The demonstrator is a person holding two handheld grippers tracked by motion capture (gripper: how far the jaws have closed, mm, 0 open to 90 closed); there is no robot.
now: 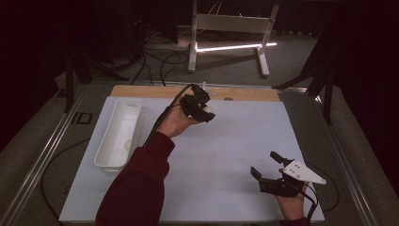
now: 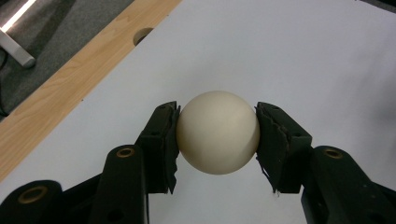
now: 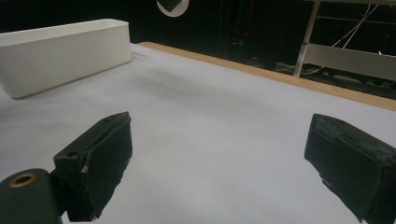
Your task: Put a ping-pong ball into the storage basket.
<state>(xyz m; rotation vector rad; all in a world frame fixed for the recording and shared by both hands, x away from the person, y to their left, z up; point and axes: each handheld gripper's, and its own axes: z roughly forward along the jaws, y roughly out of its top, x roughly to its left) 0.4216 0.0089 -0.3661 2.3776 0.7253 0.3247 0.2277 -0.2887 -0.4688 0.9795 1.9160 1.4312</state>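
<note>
At the left of the white-covered tabletop [image 1: 235, 141] lies a long white bin [image 1: 120, 132], open-topped, with a small pale round thing in its near half, too faint in the high view to identify. To its right, near the far wooden edge of the tabletop, a person's left hand [image 1: 176, 121] lifts the left tongs [image 1: 205, 112], clenched on a cream ball [image 2: 217, 132]; in the left gripper view the two black pads press the ball at opposite sides of its widest part, clear of the surface below. The ball looks smooth, hard and seamless, likely light, perhaps hollow, so it should keep its shape under pressure but could squirt out if the pads slide above or below its middle. A hold straight across the equator, as here, seems the safest; a tighter squeeze would probably add little and might crack a thin shell. Set down carelessly, it would likely roll, so the bin's walls would help. At the near right, the right tongs [image 1: 265, 164] rest released in the other hand [image 1: 294, 203], jaws spread wide over bare cloth, nothing between them.
</note>
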